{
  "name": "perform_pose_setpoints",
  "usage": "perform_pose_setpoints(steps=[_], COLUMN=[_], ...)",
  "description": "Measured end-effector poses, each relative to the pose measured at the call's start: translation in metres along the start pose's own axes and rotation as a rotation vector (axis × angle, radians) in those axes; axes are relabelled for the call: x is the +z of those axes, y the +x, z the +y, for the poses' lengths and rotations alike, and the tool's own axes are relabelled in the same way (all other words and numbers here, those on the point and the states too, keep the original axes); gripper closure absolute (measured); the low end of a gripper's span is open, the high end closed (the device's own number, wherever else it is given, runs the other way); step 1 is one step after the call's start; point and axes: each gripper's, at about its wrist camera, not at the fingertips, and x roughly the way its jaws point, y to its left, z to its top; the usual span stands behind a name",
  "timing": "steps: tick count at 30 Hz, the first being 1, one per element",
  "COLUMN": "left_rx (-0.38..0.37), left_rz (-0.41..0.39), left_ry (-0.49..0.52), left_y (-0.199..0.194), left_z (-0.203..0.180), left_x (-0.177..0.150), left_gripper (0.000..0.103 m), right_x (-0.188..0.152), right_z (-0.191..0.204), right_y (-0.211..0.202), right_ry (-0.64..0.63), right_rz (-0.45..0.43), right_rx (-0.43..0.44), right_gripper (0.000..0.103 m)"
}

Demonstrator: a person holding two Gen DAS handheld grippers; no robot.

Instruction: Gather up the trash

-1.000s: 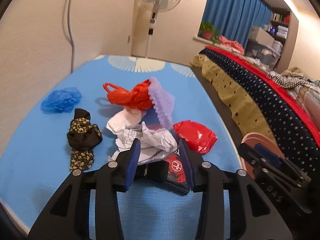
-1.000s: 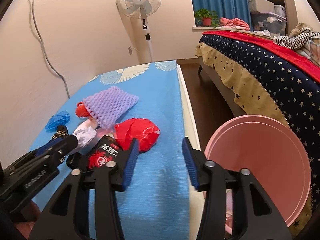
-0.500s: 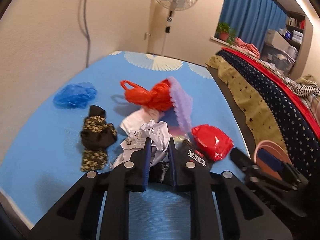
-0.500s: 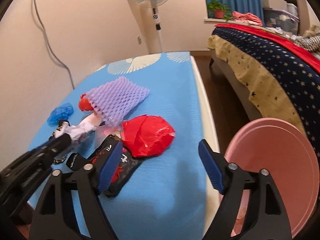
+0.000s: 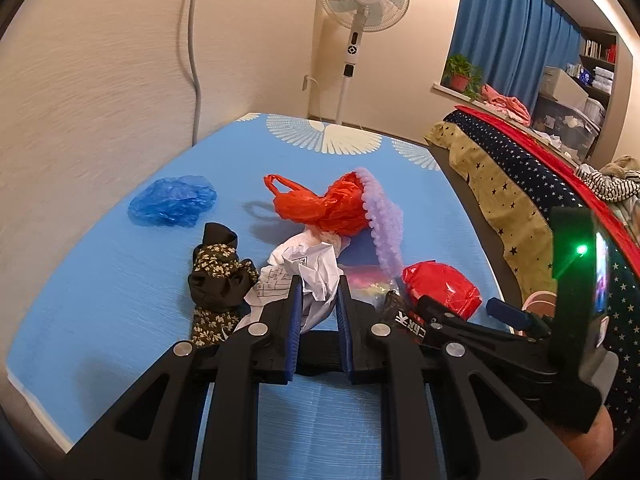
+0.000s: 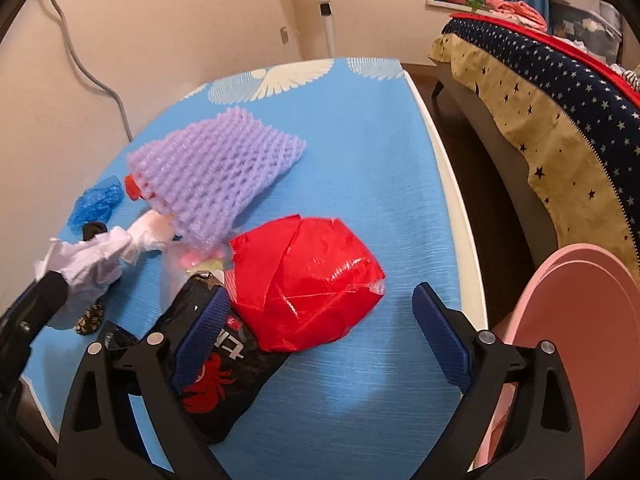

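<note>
Jaws: left gripper [image 5: 317,304] pinched crumpled paper [image 5: 306,270] — right gripper [image 6: 320,320] widened

Warm yellowish indoor light filled the room, brightest along the ceiling strip [image 5: 616,12] at the top right. Both fisheye views bent hard at the edges, with black corners all round. The wall [image 5: 80,92] on the left was smeared with motion blur, while the blue mat [image 5: 120,292] stayed sharp. Soft shadows sat under the orange bag [image 5: 320,204]. A green LED [image 5: 582,249] flared with streaks. The red wrapper [image 6: 308,284] showed small glossy highlights.
</note>
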Motion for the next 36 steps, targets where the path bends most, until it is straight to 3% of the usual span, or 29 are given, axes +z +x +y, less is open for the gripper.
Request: perform_pose_setpoints(steps=[4,8,23,29,31,32,36], left_rx=[0.001,0.001,-0.042,-0.085,-0.097,-0.102,-0.113], left_rz=[-0.008,-0.013,-0.067,-0.053,-0.055,-0.058,-0.064], left_ry=[0.005,0.006,0.059,0.071,0.078,0.085,0.100], left_y=[-0.001,-0.003,-0.026,-0.031,-0.035,-0.037,-0.042], left_z=[0.001,0.003,-0.007,-0.012,-0.014,-0.015,-0.020], left_x=[0.001,0.002,0.003,-0.002,-0.004,-0.004,-0.006], left_gripper=[0.087,0.087,0.087,0.087,0.087,0.087,0.087], right_x=[-0.002,-0.003,-0.017,-0.025,-0.029,-0.030,-0.034], right_z=[0.003,0.003,0.003,-0.011,-0.019,-0.022,-0.037], right_y=[0.000,-0.004,-0.075,-0.105,-0.117,-0.122,-0.137], right_ry=[-0.018,-0.024,-0.045,-0.035,-0.018,-0.011,0.026], right_rz=[0.000,-0.013,-0.135,-0.171,-0.187,-0.191,-0.207], right_rx=[0.012,0.015,-0.014,-0.053,-0.070,-0.077,-0.097], right_gripper=[0.030,0.034,0.037,0.037,0.051,0.067,0.066])
